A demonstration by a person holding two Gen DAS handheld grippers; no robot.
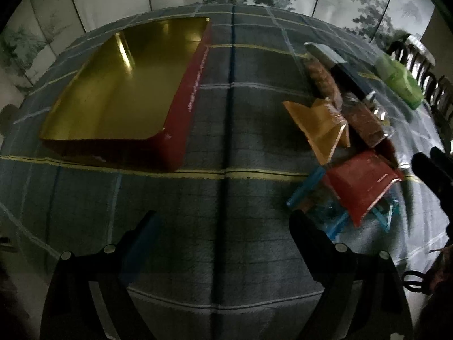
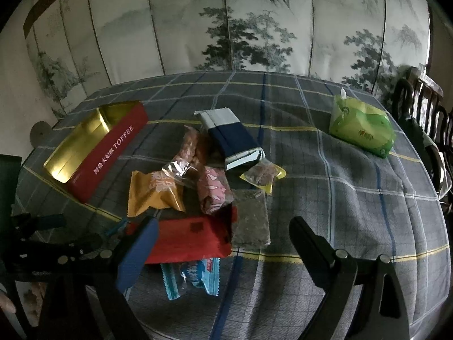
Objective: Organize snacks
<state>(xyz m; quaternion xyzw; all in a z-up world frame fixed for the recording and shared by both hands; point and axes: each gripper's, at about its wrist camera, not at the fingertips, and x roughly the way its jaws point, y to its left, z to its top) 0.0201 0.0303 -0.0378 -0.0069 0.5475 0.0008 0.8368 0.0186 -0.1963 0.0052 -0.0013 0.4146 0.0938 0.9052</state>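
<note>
Left wrist view: the left gripper (image 1: pixel 220 226) hangs over bare plaid tablecloth (image 1: pixel 226 113), jaws spread wide, nothing between them
Tin: the red toffee tin (image 1: pixel 127 85) lies open at upper left, its gold inside bare
Snacks: the snack pile (image 1: pixel 345 141) sits to the right, well apart from the tin
Right wrist view: the right gripper (image 2: pixel 223 232) is released, jaws wide, poised over the near edge of the pile
Nearest packets: red packet (image 2: pixel 192 238) and blue wrapper (image 2: pixel 195 277) just beside the left finger
Far right: green tissue pack (image 2: pixel 362 127) lies alone
</note>
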